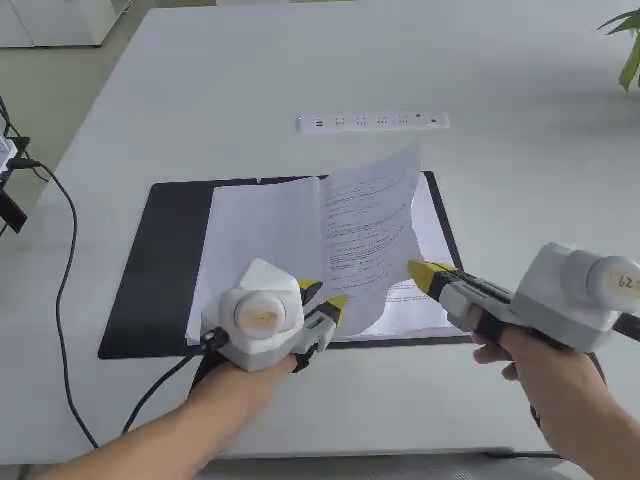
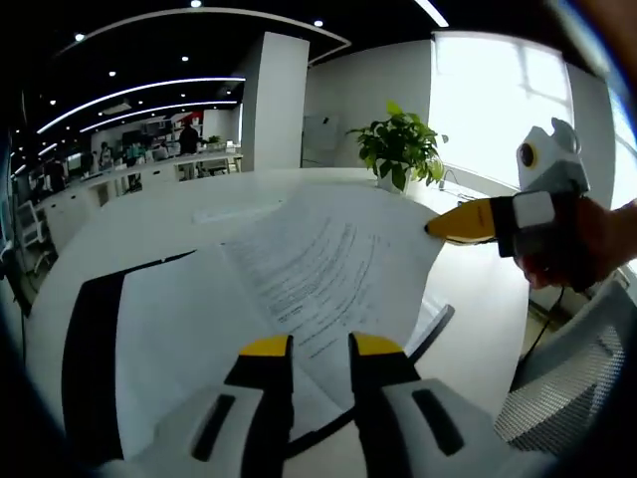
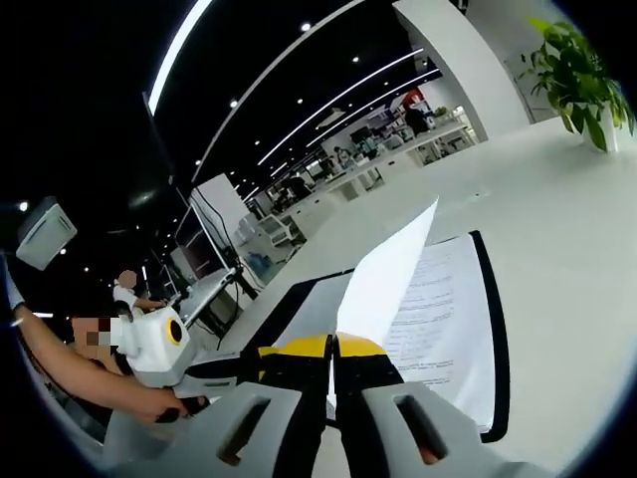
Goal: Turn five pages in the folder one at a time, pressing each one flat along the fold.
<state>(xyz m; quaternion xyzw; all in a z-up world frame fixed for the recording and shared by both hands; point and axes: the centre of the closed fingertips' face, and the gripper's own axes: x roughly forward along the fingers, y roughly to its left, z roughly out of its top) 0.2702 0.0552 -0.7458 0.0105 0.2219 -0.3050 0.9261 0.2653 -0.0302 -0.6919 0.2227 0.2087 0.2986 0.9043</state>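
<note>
Head view: black folder (image 1: 150,270) lying open and flat on a smooth white table (image 1: 520,200). Thin, stiff-looking cover with straight edges and square corners. White pages inside, with small lines of print. One page (image 1: 368,235) lifted off the right side, bent in a soft curve, standing up near the fold in the middle.

At that page's outer edge, the right gripper (image 1: 428,273), with pointy yellow tips and a chunky grey and white body. In the right gripper view, jaws pressed together on the thin page, with the paper rising from between the two tips.

Near the folder's front edge, just beside the bottom of the lifted page, the left gripper (image 1: 323,297), round and white at the back, yellow at the tips. In the left gripper view, jaws apart with a clear gap and nothing in between.

Behind the folder and well apart from it, a long white power strip (image 1: 372,122). Along the table's left side, a thin black cable (image 1: 62,300), curving down past the front edge. Lots of bare table to the right of the folder and behind it. Much less room in front, with the table's front edge close to the folder. Far off at the right corner, a green plant (image 1: 628,45).
</note>
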